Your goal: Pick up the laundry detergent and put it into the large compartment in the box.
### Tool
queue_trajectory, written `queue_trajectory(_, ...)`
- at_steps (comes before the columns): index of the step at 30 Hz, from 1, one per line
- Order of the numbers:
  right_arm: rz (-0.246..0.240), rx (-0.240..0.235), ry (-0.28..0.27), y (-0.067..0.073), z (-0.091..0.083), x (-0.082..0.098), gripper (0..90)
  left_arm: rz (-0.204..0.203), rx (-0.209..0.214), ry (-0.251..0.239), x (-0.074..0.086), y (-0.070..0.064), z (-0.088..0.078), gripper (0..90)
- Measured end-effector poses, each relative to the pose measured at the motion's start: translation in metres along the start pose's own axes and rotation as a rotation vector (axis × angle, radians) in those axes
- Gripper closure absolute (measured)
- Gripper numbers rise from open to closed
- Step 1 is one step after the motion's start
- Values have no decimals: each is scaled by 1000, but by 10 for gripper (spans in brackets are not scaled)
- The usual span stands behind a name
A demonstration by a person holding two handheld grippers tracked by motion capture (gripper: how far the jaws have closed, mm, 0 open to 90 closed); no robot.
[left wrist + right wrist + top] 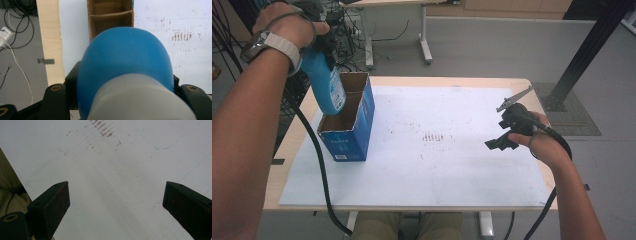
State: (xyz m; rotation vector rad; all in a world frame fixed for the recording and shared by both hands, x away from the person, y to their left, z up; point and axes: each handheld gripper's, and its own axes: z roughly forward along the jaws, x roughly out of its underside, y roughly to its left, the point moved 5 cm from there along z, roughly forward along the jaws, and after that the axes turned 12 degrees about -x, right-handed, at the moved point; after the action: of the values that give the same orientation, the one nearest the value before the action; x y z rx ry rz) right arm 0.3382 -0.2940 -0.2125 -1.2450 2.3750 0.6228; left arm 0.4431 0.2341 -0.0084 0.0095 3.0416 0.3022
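Observation:
A blue bottle (327,85) with a white cap hangs upright, neck up, with my left gripper (321,47) shut on its neck. Its base sits at the open top of a blue cardboard box (348,137) with a brown inside and a divider. In the left gripper view the blue bottle (125,65) bulges between the jaws of my left gripper (123,86) and hides most of the box (110,13); which compartment lies under it I cannot tell. At the right, my right gripper (499,143) hovers over the white mat, and in its own view my right gripper (116,202) is open with nothing between the jaws.
A white mat (437,165) with faint brown marks covers most of the wooden table (294,150). The box stands at the mat's left edge. Cables (15,32) lie on the floor to the left. Another table's leg (426,47) stands behind, and a black post (582,55) at the far right.

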Motion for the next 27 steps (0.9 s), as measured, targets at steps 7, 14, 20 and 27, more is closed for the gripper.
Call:
queue_trajectory(7, 0, -5, 4, -1, 2, 0, 73, 6, -1, 10, -3, -3, 11, 392)
queue_trajectory(14, 4, -6, 6, -1, 3, 1, 73, 6, -7, 6, -3, -5, 20, 392)
queue_trajectory(20, 8, -7, 4, -1, 4, 2, 73, 3, -6, -5, -3, -6, 25, 392)
queue_trajectory(27, 9, -7, 2, -1, 5, 4, 72, 4, -7, -5, -3, -10, 34, 392)
